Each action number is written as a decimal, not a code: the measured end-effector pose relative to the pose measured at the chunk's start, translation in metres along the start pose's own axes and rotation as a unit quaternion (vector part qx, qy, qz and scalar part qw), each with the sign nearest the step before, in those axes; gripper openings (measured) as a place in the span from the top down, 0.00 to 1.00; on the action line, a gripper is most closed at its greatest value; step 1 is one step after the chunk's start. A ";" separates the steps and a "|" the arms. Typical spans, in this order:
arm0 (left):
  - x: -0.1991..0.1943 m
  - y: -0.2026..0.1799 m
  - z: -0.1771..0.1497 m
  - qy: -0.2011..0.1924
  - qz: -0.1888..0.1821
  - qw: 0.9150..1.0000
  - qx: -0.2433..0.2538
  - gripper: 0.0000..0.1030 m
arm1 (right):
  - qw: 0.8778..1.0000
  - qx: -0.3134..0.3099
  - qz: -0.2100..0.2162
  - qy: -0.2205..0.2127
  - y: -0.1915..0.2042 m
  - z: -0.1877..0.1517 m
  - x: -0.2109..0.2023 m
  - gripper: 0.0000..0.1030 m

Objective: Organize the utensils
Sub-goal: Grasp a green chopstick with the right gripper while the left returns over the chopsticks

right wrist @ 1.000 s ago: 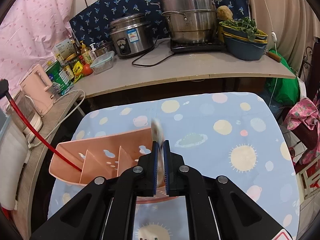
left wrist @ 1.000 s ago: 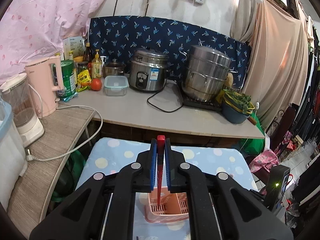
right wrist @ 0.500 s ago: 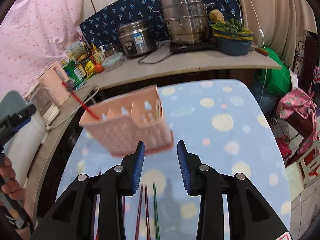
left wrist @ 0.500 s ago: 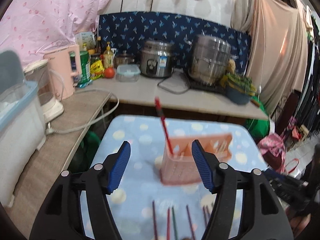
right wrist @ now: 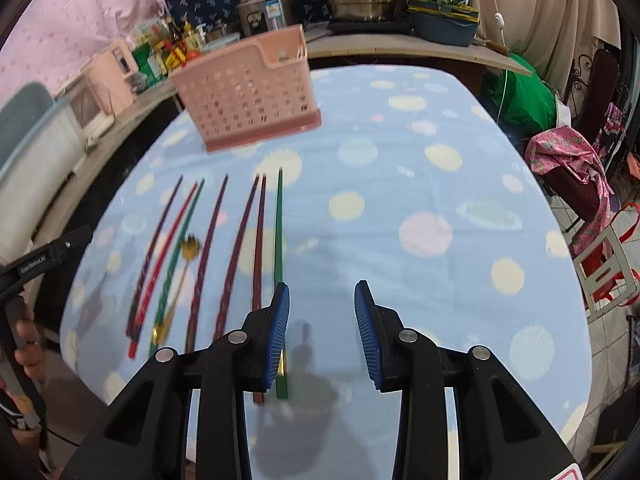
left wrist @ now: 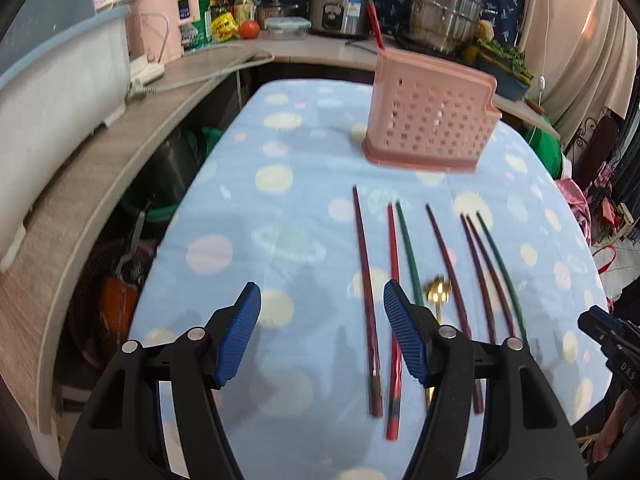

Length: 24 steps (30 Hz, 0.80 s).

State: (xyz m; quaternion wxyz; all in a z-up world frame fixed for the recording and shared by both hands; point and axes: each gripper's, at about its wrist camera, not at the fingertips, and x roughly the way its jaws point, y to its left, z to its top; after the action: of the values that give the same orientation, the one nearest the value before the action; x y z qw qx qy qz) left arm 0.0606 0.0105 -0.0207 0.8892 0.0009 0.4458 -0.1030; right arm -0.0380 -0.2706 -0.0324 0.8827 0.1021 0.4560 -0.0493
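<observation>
A pink perforated utensil holder (left wrist: 432, 118) stands at the far side of the blue dotted table (left wrist: 280, 208), with one red chopstick (left wrist: 372, 12) sticking up from it; it also shows in the right wrist view (right wrist: 248, 92). Several dark red, red and green chopsticks (left wrist: 394, 280) and a gold spoon (left wrist: 438, 292) lie in a row on the cloth, as does the same row of chopsticks (right wrist: 224, 248) in the right view. My left gripper (left wrist: 322, 332) is open and empty above the row's near left. My right gripper (right wrist: 322, 334) is open and empty, right of a green chopstick (right wrist: 279, 240).
A wooden counter (left wrist: 120, 128) runs along the left with a white tub (left wrist: 52, 80) and a pink kettle (left wrist: 160, 28). The back counter holds a rice cooker (left wrist: 340, 12), a steel pot (left wrist: 444, 12) and bottles. A chair and clothes (right wrist: 568, 168) stand on the right.
Both grippers opened, let go of the red chopstick and the spoon in the holder, and pulled back and down toward the row of chopsticks on the cloth.
</observation>
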 end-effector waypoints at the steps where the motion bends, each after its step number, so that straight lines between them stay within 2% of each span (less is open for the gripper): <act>1: 0.001 0.000 -0.005 0.003 -0.001 1.000 0.000 0.41 | 1.000 0.001 0.003 0.006 0.001 -0.006 0.004 0.68; 5: 0.006 -0.004 -0.025 0.019 -0.008 1.000 -0.001 0.41 | 1.000 0.001 0.008 0.029 0.007 -0.024 0.019 0.68; 12: 0.009 -0.006 -0.039 0.032 -0.012 0.999 -0.005 0.41 | 0.999 -0.012 0.007 0.032 0.018 -0.033 0.025 0.71; 20: 0.013 -0.010 -0.048 0.043 -0.012 0.999 -0.003 0.41 | 0.999 -0.018 0.011 0.042 0.023 -0.038 0.031 0.84; 24: 0.015 -0.010 -0.052 0.048 -0.013 0.999 -0.001 0.41 | 0.999 -0.024 0.008 0.045 0.026 -0.040 0.034 0.87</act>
State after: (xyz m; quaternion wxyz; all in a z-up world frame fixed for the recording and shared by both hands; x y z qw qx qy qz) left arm 0.0261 0.0025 -0.0629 0.8655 -0.0010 0.4878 -0.1141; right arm -0.0457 -0.2364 -0.0788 0.8640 0.0865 0.4953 -0.0262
